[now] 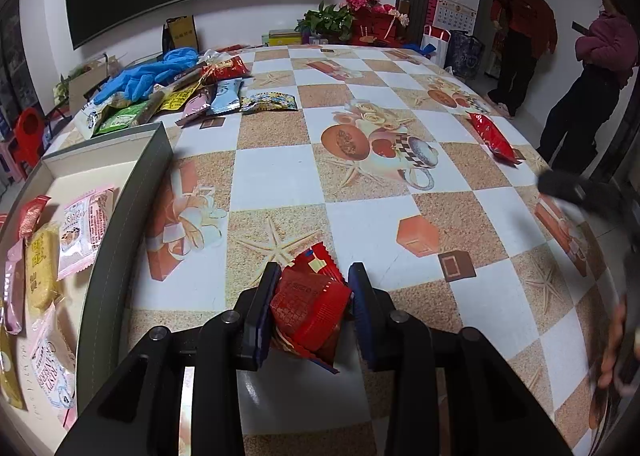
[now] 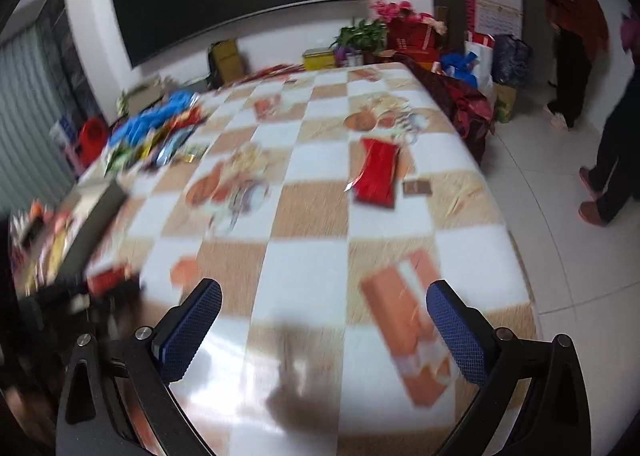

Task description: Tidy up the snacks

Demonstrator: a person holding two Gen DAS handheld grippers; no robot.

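Note:
My left gripper (image 1: 314, 276) is shut on a small red snack packet (image 1: 310, 310), held just above the checkered tablecloth to the right of a grey box (image 1: 132, 200). Inside the box lie several packets, among them a pink one (image 1: 84, 226) and a yellow one (image 1: 40, 270). A second red snack bag (image 1: 492, 136) lies far right on the table, also seen as the red snack bag (image 2: 376, 174) in the blurred right wrist view. My right gripper (image 2: 324, 296) stands wide open over the table's near edge, with nothing between its fingers. A heap of assorted snacks (image 1: 192, 96) sits at the back left.
Blue gloves (image 1: 148, 74) lie on the snack heap. Flowers and gift bags (image 1: 360, 20) stand past the table's far end. Two people (image 1: 560, 56) stand on the floor to the right. The table (image 1: 280, 176) has open cloth in its middle.

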